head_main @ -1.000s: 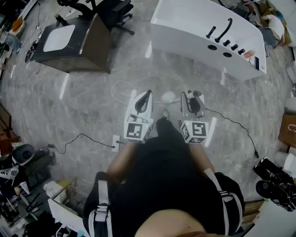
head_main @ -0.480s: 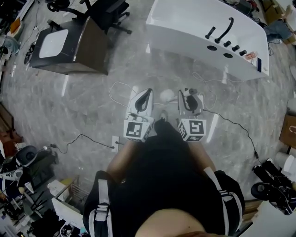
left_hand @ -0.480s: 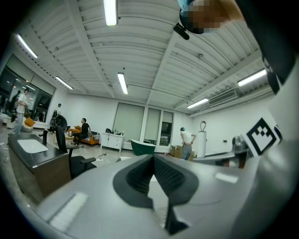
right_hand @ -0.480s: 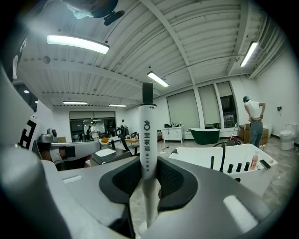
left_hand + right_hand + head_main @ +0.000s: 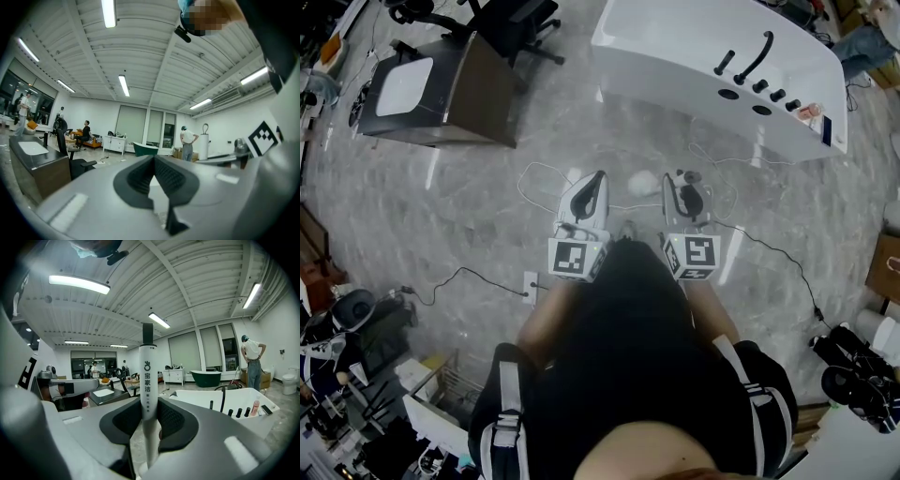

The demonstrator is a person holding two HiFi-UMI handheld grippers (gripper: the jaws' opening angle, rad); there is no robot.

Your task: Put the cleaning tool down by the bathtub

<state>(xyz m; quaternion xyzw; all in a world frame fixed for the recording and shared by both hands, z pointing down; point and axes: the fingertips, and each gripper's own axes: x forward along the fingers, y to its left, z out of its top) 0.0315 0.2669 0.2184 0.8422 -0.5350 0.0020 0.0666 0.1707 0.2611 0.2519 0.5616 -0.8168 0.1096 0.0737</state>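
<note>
The cleaning tool [image 5: 148,376] is a slim white handle with a black cap and printed characters. My right gripper [image 5: 148,405] is shut on it, and the handle stands up between the pads. In the head view the right gripper [image 5: 682,185] is held level in front of the person, over the marble floor. The white bathtub [image 5: 675,47] with its black fittings lies ahead and to the right, about a step away; in the right gripper view the bathtub [image 5: 220,404] is at the right. My left gripper [image 5: 593,180] is alongside; the left gripper [image 5: 153,161] has its pads together with nothing in them.
A dark cabinet with a white basin top [image 5: 422,89] stands at the far left, with an office chair [image 5: 520,19] behind it. Cables [image 5: 469,277] and a power strip [image 5: 531,281] lie on the floor. Cluttered gear [image 5: 853,375] sits at the right, boxes at the lower left.
The bathtub and the cabinet have slid down and left in the head view as the person moves closer. Both grippers keep the same pose, the right one still shut on the handle.
</note>
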